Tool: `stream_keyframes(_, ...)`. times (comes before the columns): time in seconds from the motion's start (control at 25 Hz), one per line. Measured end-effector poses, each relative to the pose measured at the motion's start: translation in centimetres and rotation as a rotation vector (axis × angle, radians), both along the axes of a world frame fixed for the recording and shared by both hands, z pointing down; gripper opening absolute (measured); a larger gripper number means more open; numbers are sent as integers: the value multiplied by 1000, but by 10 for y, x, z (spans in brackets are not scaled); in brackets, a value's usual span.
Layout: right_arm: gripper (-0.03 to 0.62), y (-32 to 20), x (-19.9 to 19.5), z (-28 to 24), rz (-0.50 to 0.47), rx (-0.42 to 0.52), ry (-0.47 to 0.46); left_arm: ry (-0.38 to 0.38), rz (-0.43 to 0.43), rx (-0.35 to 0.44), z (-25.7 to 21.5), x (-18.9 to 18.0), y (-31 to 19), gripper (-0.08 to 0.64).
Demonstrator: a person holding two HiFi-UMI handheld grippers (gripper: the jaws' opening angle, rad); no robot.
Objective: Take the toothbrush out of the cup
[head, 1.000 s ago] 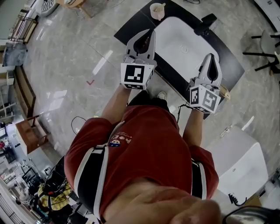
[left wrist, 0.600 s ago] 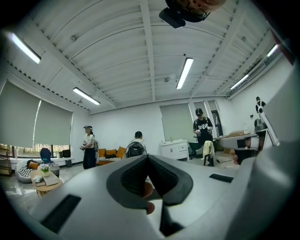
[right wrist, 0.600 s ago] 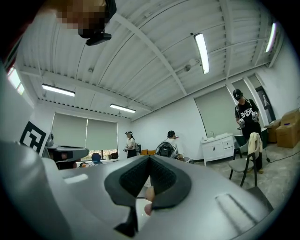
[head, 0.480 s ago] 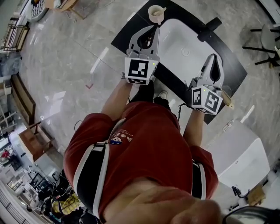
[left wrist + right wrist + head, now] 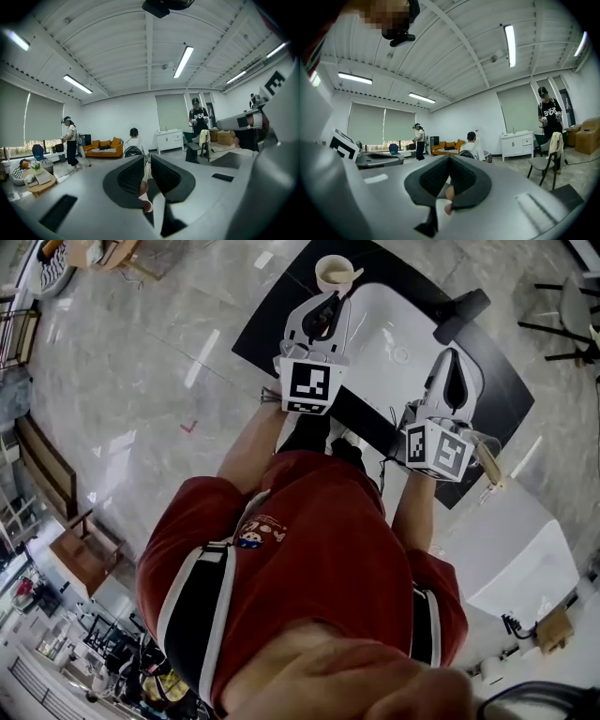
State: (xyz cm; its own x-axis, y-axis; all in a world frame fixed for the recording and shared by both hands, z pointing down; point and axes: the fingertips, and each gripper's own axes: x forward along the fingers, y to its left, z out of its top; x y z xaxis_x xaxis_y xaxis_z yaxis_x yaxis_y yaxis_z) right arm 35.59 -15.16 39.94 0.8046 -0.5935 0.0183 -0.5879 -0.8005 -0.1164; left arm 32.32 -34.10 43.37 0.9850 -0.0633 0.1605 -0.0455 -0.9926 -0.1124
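A cream cup (image 5: 332, 270) stands on the black counter (image 5: 272, 315) at the far left corner of the white sink (image 5: 398, 320). A light toothbrush (image 5: 351, 279) leans out over the cup's right rim. My left gripper (image 5: 333, 300) reaches just short of the cup, its tips close below it. In the left gripper view its jaws (image 5: 147, 161) are opening, with a narrow gap and nothing between them. My right gripper (image 5: 451, 356) hovers over the sink's right side, shut and empty (image 5: 449, 163). Neither gripper view shows the cup.
A black faucet (image 5: 460, 311) sits at the sink's far edge. A wooden-handled tool (image 5: 488, 467) lies at the counter's near right end. A white box-like unit (image 5: 516, 563) stands to the right. A chair (image 5: 570, 324) is at the far right. Other people stand across the room.
Both grippers have moved forward over the counter. The left one has come from the sink's near left edge up to the cup; the right has advanced over the basin.
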Motion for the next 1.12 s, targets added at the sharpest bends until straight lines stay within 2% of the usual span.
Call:
stream_keyframes(0.24,9,-14,16,13,25,-35,-33,-112,61,21,44,27,-7,143)
stream_keyframes(0.4,9,-22,25,21,42,-52,-46,-156,98,48,65,42,-10,164)
stream_keyframes(0.72,9,-35,44,20,65,-83,-35,-200,154,60,89,68,-12,155)
stream_keyframes(0.88,9,-37,50,19,75,-94,-35,-180,169,62,86,74,-11,91)
stream_keyframes(1.12,9,-45,52,22,85,-96,-40,-139,158,35,81,74,-18,72)
